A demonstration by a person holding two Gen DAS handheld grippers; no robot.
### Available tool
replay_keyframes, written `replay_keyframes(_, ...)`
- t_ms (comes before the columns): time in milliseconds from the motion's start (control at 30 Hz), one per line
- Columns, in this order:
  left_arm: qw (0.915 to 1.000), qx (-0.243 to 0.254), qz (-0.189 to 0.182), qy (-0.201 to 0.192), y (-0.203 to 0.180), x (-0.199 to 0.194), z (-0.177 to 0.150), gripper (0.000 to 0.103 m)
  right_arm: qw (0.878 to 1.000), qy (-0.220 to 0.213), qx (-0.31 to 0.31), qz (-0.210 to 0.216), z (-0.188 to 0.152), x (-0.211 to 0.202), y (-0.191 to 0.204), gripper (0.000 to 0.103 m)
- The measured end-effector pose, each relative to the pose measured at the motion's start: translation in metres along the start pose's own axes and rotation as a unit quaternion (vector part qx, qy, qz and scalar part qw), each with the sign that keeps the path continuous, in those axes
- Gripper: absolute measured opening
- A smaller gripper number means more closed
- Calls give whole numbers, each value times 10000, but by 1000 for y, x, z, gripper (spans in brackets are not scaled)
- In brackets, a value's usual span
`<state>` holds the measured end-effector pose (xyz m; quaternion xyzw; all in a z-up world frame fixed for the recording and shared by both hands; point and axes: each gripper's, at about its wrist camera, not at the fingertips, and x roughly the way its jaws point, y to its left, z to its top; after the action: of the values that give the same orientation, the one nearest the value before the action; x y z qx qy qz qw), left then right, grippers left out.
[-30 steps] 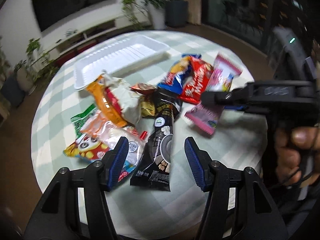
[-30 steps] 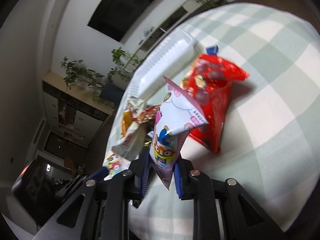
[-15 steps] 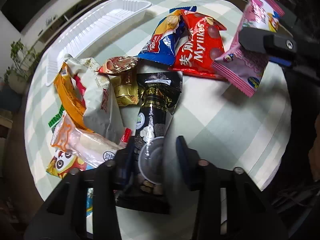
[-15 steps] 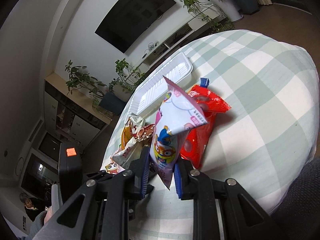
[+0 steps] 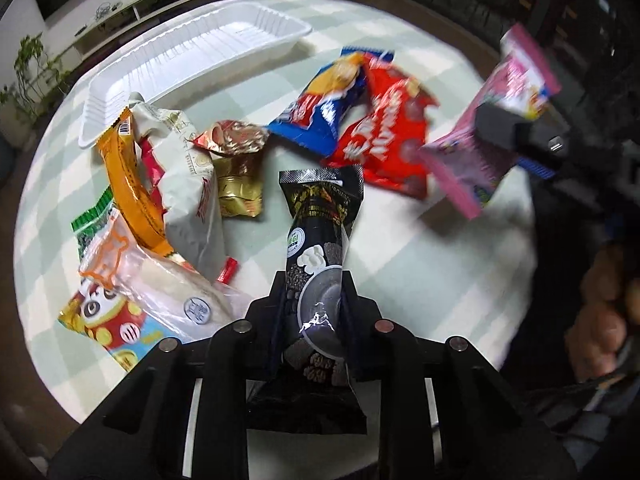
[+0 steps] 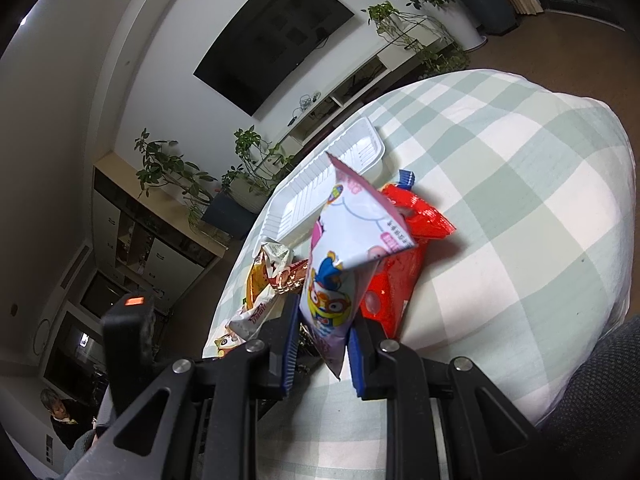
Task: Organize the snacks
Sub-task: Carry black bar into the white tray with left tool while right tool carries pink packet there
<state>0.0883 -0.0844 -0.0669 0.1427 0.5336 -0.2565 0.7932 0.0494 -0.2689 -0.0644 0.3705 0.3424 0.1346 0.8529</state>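
My left gripper (image 5: 314,296) is shut on a long black snack packet (image 5: 320,236) lying lengthwise on the table. My right gripper (image 6: 324,340) is shut on a pink and white cartoon packet (image 6: 344,260) and holds it up above the table; it shows at the right of the left wrist view (image 5: 484,140). A white ribbed tray (image 5: 192,60) sits empty at the far side of the table and shows in the right wrist view (image 6: 320,188). Red (image 5: 384,136) and blue (image 5: 328,100) packets lie between tray and pink packet.
Several loose packets lie at the left: white (image 5: 188,184), orange (image 5: 128,184), gold (image 5: 240,184), a clear bag (image 5: 160,284) and a panda packet (image 5: 108,320). The round table has a green checked cloth (image 6: 520,200). Plants and a low cabinet stand beyond.
My left gripper came down over the black packet and closed on it. My right gripper lifted the pink packet higher and away from the red one.
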Motion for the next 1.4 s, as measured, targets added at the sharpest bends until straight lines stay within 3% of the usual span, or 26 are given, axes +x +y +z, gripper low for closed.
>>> replay_keyframes(200, 9991, -334, -107, -232, 12, -11, -8, 21, 9999, 56, -100, -24, 0, 7, 4, 23)
replay_keyframes(467, 9917, -750, -665, -805, 31, -55, -17, 21, 9999, 60, -98, -116, 8, 5, 5, 22)
replay_keyframes(600, 9832, -1095, -803, -1217, 69, -89, -4, 21, 9997, -68, -142, -208, 36, -5, 3, 22)
replay_keyframes(733, 9763, -1350, -618, -1574, 114, -113, 21, 21, 9972, -131, -555, -481, 86, -12, 11, 22)
replay_keyframes(833, 9722, -1507, -309, -1764, 152, -118, 53, 21, 9916, 186, -1083, -675, 128, 4, 28, 22)
replay_keyframes(1000, 9685, -1760, -67, -1762, 201, -93, 104, 21, 9727, 1274, -1767, -801, 182, 78, 61, 22)
replay_keyframes(1133, 9748, -1698, 88, -1444, 221, -57, 139, 21, 9505, 2191, -1985, -957, 197, 155, 68, 21)
replay_keyframes(1233, 9784, -1638, 152, -1248, 223, -24, 159, 21, 9372, 2621, -1993, -1146, 194, 199, 63, 21)
replay_keyframes(1400, 9811, -1631, 183, -1020, 237, 14, 173, 21, 9269, 2950, -1890, -1345, 196, 247, 50, 21)
